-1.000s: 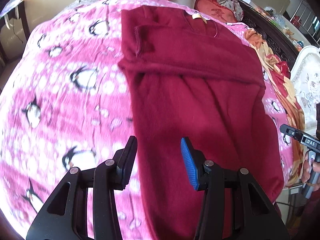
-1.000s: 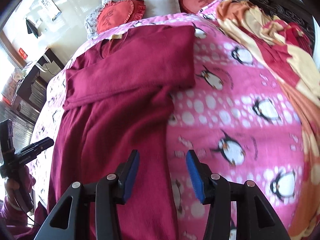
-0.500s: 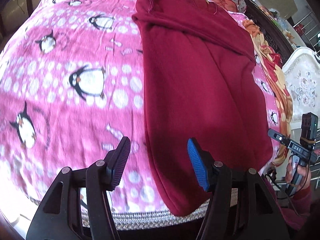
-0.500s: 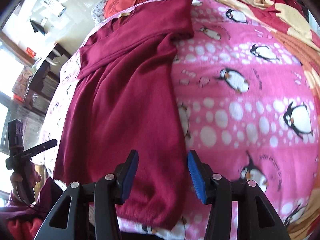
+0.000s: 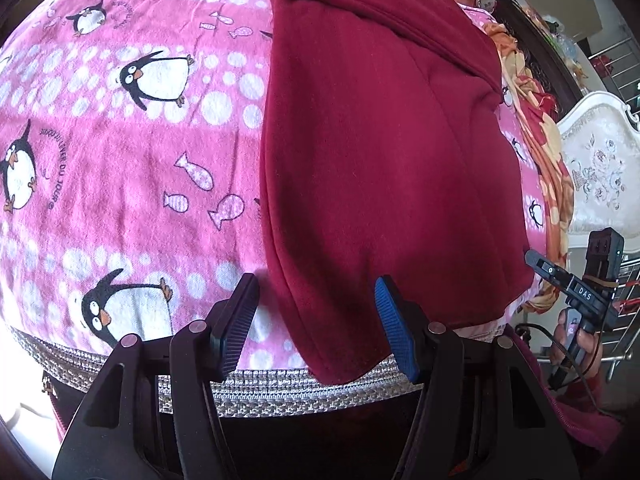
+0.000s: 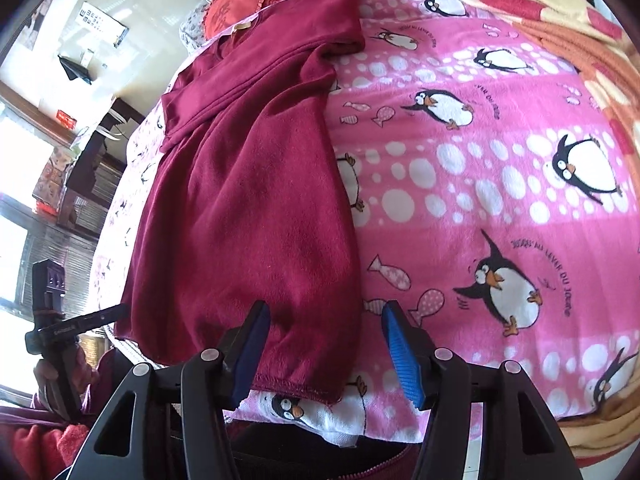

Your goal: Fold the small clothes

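Observation:
A dark red knit garment [image 5: 380, 140] lies lengthwise on a pink penguin blanket [image 5: 120, 140], its sleeves folded across the far end; it also shows in the right wrist view [image 6: 248, 200]. My left gripper [image 5: 316, 328] is open, its jaws on either side of the garment's near left hem corner [image 5: 336, 368], not touching. My right gripper [image 6: 326, 354] is open around the near right hem corner [image 6: 304, 380]. Each gripper shows in the other's view: the right one [image 5: 576, 292], the left one [image 6: 72, 324].
The blanket's woven edge [image 5: 280, 388] hangs over the bed's near side. An orange and red quilt [image 6: 560, 20] lies along the right. Red cushions [image 6: 236, 8] sit at the head. A white carved headboard [image 5: 600, 168] and dark furniture [image 6: 100, 148] stand beside the bed.
Both grippers have drawn back along the garment from its middle to the near hem at the bed's edge. Both stayed open.

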A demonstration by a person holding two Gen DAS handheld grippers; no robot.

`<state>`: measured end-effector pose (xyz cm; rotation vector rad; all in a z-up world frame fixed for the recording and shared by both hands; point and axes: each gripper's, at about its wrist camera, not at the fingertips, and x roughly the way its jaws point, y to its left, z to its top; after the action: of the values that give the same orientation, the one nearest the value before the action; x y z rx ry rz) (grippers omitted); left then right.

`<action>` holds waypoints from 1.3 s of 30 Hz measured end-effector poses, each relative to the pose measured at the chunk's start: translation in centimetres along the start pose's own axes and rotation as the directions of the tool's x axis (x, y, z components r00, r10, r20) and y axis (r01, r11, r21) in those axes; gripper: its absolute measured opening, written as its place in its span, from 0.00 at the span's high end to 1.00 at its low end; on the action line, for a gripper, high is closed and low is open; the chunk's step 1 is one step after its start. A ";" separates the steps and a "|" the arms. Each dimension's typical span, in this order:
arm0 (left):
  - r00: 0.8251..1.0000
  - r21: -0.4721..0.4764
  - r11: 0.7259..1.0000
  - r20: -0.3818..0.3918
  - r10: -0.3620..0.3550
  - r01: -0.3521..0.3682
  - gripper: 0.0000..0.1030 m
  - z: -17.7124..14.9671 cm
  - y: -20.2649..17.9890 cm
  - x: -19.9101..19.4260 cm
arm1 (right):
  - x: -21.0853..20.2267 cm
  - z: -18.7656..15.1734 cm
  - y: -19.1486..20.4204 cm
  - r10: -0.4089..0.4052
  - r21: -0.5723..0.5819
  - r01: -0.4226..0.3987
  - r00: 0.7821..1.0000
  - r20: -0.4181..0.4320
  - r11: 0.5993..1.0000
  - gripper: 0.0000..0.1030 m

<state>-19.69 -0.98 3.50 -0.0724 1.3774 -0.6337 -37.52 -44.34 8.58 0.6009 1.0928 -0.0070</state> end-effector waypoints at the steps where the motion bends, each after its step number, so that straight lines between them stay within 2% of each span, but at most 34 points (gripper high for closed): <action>1: 1.000 -0.002 1.000 -0.001 -0.008 0.008 0.37 0.1 0.0 0.1 | 0.0 -0.1 -0.1 0.006 -0.001 -0.006 1.000 -0.001 1.000 0.46; 4: 0.999 -0.014 0.999 0.009 -0.043 0.043 0.25 0.6 -0.2 0.4 | 0.0 -0.3 -0.1 0.028 -0.006 -0.028 1.000 -0.001 1.000 0.46; 10: 0.999 0.015 0.999 0.016 -0.029 0.029 0.25 0.9 -1.0 0.9 | 0.5 -0.6 -0.8 0.087 0.052 -0.089 0.996 0.037 0.995 0.46; 11: 1.000 0.032 0.999 0.013 -0.028 0.028 0.29 0.9 -1.2 1.0 | 0.5 -0.5 -0.8 0.090 0.048 -0.092 0.995 0.040 0.995 0.53; 12: 1.000 0.053 0.998 0.009 -0.023 0.022 0.37 0.8 -1.5 1.1 | 0.6 -0.7 -0.4 0.088 0.016 -0.088 0.996 0.036 0.996 0.70; 14: 1.000 0.075 0.997 0.005 0.003 -0.003 0.84 0.8 -2.0 1.5 | 0.6 -0.9 0.1 0.098 -0.024 -0.097 0.995 0.037 0.995 0.81; 15: 1.000 0.077 0.997 -0.004 -0.013 0.013 0.90 0.8 -1.9 1.6 | 0.5 -0.9 0.3 0.102 -0.027 -0.100 0.994 0.049 0.995 0.88; 20: 0.998 0.143 0.990 0.047 -0.029 0.022 0.93 0.5 -2.2 -0.7 | -1.3 -1.2 1.6 0.117 -0.064 -0.112 0.990 0.078 0.992 0.91; 24: 0.996 0.182 0.983 0.078 -0.036 0.021 0.93 0.4 -1.7 -2.8 | -3.6 -2.5 2.7 0.115 -0.108 -0.107 0.991 0.071 0.988 0.91; 28: 0.999 0.139 0.990 0.034 -0.028 0.023 0.93 0.4 -0.5 -1.0 | -2.6 -3.3 1.7 0.088 -0.083 -0.085 0.995 0.037 0.993 0.91; 33: 0.999 0.135 0.991 0.037 -0.006 0.001 0.93 0.0 -0.6 -0.3 | -0.9 -3.2 1.7 0.064 -0.096 -0.064 0.998 -0.006 0.993 0.91; 35: 0.999 0.119 0.993 0.033 0.002 -0.006 0.91 0.0 -0.6 0.1 | -0.8 -2.8 1.3 0.079 -0.085 -0.080 0.997 -0.018 0.993 0.91; 36: 1.000 0.111 0.994 0.027 0.012 -0.014 0.88 0.0 -0.5 0.3 | -0.8 -2.7 1.1 0.084 -0.082 -0.085 0.996 -0.022 0.993 0.91; 37: 1.000 0.099 0.995 0.019 0.021 -0.023 0.80 0.0 -0.4 0.6 | -0.8 -2.6 0.9 0.091 -0.078 -0.093 0.995 -0.025 0.993 0.91; 38: 1.000 0.085 0.996 0.014 0.014 -0.015 0.79 0.0 -0.3 0.9 | -0.7 -2.4 0.9 0.095 -0.074 -0.097 0.995 -0.031 0.993 0.91; 39: 1.000 0.076 0.997 0.019 0.009 -0.010 0.78 0.0 -0.4 1.0 | -0.4 -2.3 0.7 0.101 -0.069 -0.104 0.994 -0.041 0.992 0.84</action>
<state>-19.81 -1.78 2.76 -0.0104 1.3338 -0.6755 -39.35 -42.80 8.53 0.5943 1.0928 0.1320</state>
